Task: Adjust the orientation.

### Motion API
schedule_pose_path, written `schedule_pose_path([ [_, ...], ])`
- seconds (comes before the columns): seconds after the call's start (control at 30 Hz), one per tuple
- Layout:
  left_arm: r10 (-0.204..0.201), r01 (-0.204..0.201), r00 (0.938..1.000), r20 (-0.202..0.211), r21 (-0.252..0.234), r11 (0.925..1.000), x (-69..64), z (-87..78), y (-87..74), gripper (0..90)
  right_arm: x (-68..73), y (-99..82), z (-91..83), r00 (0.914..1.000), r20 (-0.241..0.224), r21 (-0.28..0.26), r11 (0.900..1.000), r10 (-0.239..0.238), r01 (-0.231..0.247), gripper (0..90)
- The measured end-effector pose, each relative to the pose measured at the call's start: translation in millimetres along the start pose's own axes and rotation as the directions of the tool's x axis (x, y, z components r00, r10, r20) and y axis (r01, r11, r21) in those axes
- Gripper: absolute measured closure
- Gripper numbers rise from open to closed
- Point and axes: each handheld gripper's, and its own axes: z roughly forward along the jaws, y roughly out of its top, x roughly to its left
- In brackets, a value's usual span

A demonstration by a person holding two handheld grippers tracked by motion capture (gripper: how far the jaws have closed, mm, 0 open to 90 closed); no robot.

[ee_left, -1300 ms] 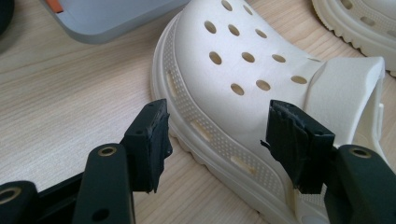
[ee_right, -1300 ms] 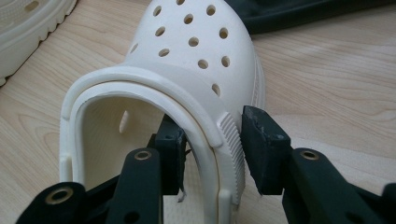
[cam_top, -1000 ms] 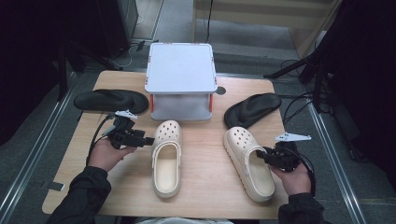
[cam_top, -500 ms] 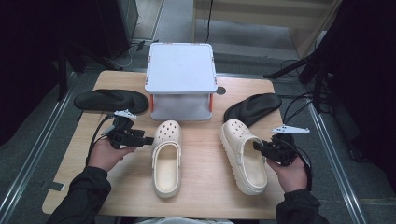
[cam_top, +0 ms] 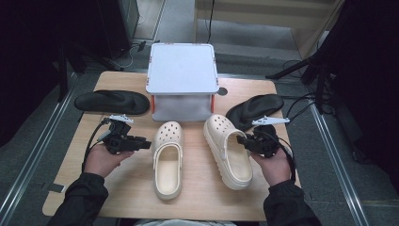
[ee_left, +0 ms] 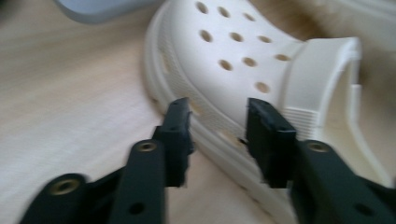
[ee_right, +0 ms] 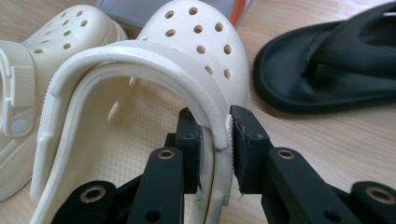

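Two cream clogs lie on the wooden table (cam_top: 117, 197). My left gripper (cam_top: 147, 145) sits at the left side of the left clog (cam_top: 167, 160). In the left gripper view its jaws (ee_left: 219, 135) straddle that clog's (ee_left: 233, 51) side edge; they have just been closing, and a gap still shows at the pads. My right gripper (cam_top: 241, 140) is shut on the right clog (cam_top: 228, 150). In the right gripper view the pads (ee_right: 215, 149) pinch the side wall and heel strap of that clog (ee_right: 196, 32), which is tilted.
A grey box (cam_top: 182, 70) with a white top and orange corners stands at the back middle. One black sandal (cam_top: 112, 102) lies at the back left, another (cam_top: 256, 110) at the back right, close to my right hand. The table's near edge is beside my sleeves.
My right gripper has carried the right clog to the left and away from me, closer to the left clog and the box. The left hand has stayed put.
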Motion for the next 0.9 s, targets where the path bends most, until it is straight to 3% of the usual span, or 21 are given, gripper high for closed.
schedule_pose_path([
  [0.07,0.032,-0.033,0.9995,0.006,0.005,0.9995,-3.2,-0.7,-0.8,71.4,4.0,2.9,4.8,0.9999,0.000,0.003,0.9999,-0.016,0.016,75.7],
  [0.17,0.040,-0.040,0.9990,0.018,0.021,0.9990,-6.4,1.5,-2.6,80.6,10.9,5.8,13.7,0.9989,0.004,0.020,0.9988,-0.046,0.046,75.7],
  [0.33,0.068,-0.068,0.9977,0.007,0.020,0.9975,-11.0,3.7,-3.9,87.8,21.5,10.3,24.7,0.9975,-0.004,0.035,0.9969,-0.071,0.071,75.7],
  [0.5,0.059,-0.059,0.9982,-0.003,0.014,0.9981,-6.3,8.8,-4.7,88.7,31.0,14.6,37.1,0.9963,-0.013,0.048,0.9952,-0.085,0.085,75.7],
  [0.73,0.034,-0.033,0.9994,-0.007,0.054,0.9980,2.9,22.0,-6.5,88.5,47.7,14.4,55.4,0.9900,0.027,0.088,0.9868,-0.138,0.135,75.4],
  [0.9,0.042,-0.041,0.9991,-0.007,0.073,0.9965,1.5,27.6,-5.6,87.0,58.9,10.1,62.8,0.9889,0.025,0.079,0.9864,-0.147,0.144,74.7],
])
